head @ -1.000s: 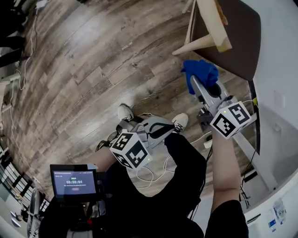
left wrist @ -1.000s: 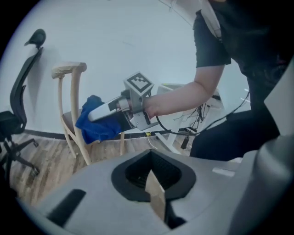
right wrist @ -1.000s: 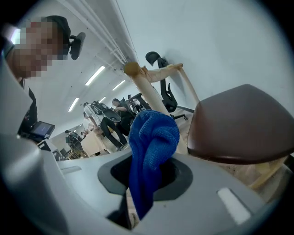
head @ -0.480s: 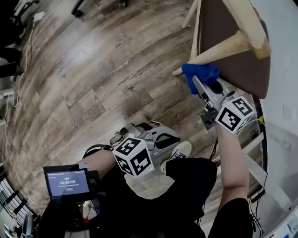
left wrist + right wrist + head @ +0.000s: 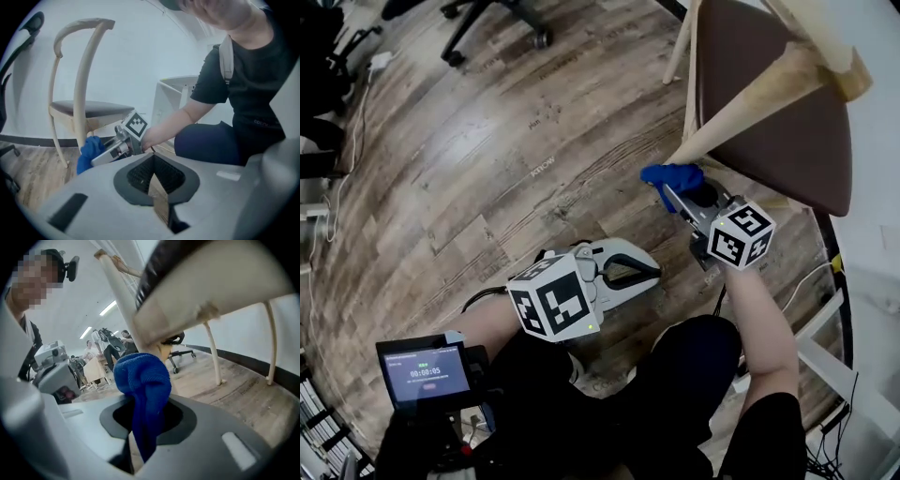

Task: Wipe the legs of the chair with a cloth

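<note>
The right hand-held gripper (image 5: 677, 190) is clamped on a blue cloth (image 5: 669, 174), whose bunched end bulges out past the jaws while the rest hangs down between them. The cloth (image 5: 142, 379) presses against the lower part of a pale wooden chair leg (image 5: 741, 109), just below the dark seat of the chair (image 5: 773, 141) at the far right. The left hand-held gripper (image 5: 649, 270) hangs low and near, over the person's lap, well apart from the chair. Its jaws are together with nothing between them (image 5: 157, 187). A wooden floor (image 5: 487, 178) lies beneath.
</note>
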Action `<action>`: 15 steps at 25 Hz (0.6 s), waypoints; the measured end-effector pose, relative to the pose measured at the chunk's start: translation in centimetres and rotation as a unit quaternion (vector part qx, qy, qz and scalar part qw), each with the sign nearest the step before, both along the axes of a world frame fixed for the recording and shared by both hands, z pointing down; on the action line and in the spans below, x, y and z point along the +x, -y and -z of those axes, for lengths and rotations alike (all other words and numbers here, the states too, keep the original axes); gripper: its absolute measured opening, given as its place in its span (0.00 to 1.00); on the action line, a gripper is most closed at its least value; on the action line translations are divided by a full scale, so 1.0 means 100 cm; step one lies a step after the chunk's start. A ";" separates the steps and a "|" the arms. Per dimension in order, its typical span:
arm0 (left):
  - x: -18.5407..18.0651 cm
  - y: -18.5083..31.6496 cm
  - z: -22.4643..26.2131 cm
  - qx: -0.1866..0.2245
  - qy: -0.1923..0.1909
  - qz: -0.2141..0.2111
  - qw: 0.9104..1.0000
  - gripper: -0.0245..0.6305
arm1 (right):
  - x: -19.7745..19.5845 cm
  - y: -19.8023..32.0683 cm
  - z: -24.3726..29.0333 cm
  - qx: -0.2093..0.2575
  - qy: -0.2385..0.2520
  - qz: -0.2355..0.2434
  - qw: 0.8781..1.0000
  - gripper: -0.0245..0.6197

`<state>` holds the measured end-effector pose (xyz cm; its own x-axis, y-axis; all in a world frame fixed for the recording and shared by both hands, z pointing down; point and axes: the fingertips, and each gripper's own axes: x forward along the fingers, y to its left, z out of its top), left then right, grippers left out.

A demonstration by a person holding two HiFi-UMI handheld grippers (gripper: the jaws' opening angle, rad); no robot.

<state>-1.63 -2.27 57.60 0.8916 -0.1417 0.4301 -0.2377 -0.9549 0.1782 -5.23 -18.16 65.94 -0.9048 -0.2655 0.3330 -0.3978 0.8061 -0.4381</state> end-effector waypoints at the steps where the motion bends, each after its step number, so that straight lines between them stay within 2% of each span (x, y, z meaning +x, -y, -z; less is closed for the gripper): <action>1: -0.002 0.001 -0.002 -0.004 0.002 0.003 1.000 0.04 | 0.000 0.000 -0.014 -0.008 -0.006 0.000 1.000 0.17; 10: -0.014 0.002 -0.007 -0.026 0.017 0.004 1.000 0.04 | 0.005 0.001 -0.130 -0.069 -0.080 0.010 0.994 0.17; 15: -0.020 0.003 -0.007 -0.032 0.026 0.009 0.999 0.03 | 0.006 0.003 -0.192 -0.132 -0.118 -0.002 0.984 0.17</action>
